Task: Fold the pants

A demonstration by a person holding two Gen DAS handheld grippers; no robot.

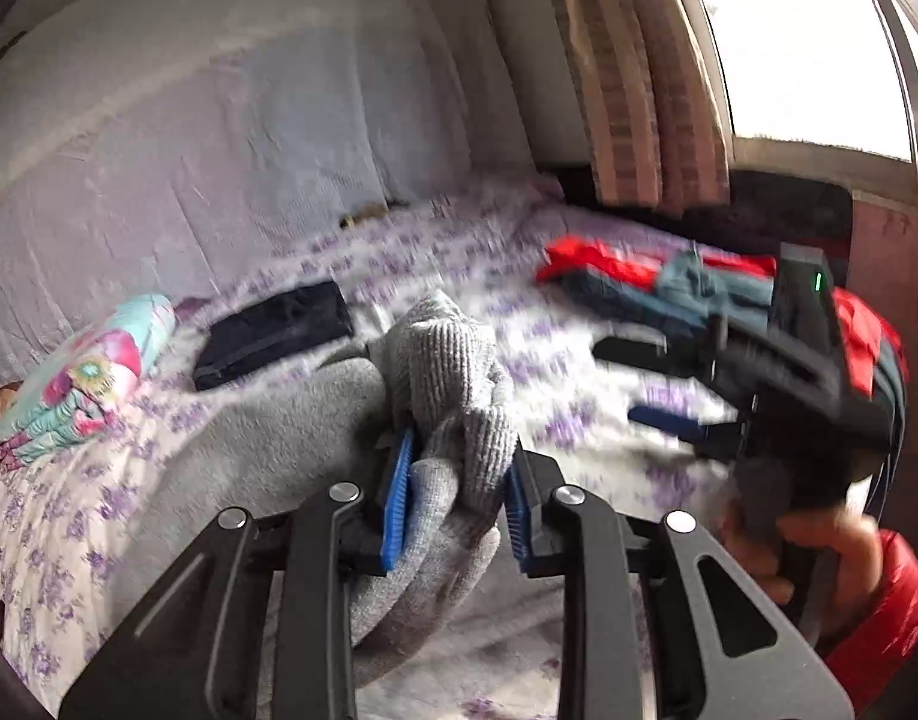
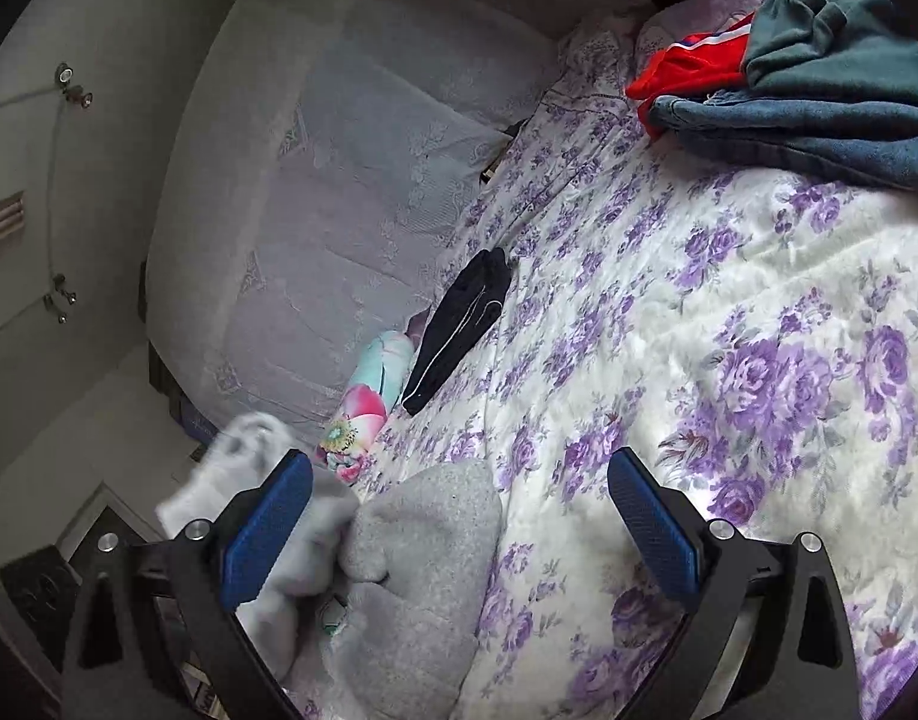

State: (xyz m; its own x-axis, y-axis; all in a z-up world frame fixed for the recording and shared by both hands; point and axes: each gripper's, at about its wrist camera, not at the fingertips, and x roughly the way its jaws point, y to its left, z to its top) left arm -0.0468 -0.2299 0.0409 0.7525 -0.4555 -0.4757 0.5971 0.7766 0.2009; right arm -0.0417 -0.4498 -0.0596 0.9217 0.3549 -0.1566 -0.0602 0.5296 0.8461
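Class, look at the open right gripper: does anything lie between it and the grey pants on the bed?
Nothing visible does. The right gripper is open over the floral bedspread, and the grey pants lie right before it; the left gripper already clamps them.

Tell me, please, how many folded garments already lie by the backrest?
2: a floral bundle against the backrest, and dark pants beside it. Others may be hidden.
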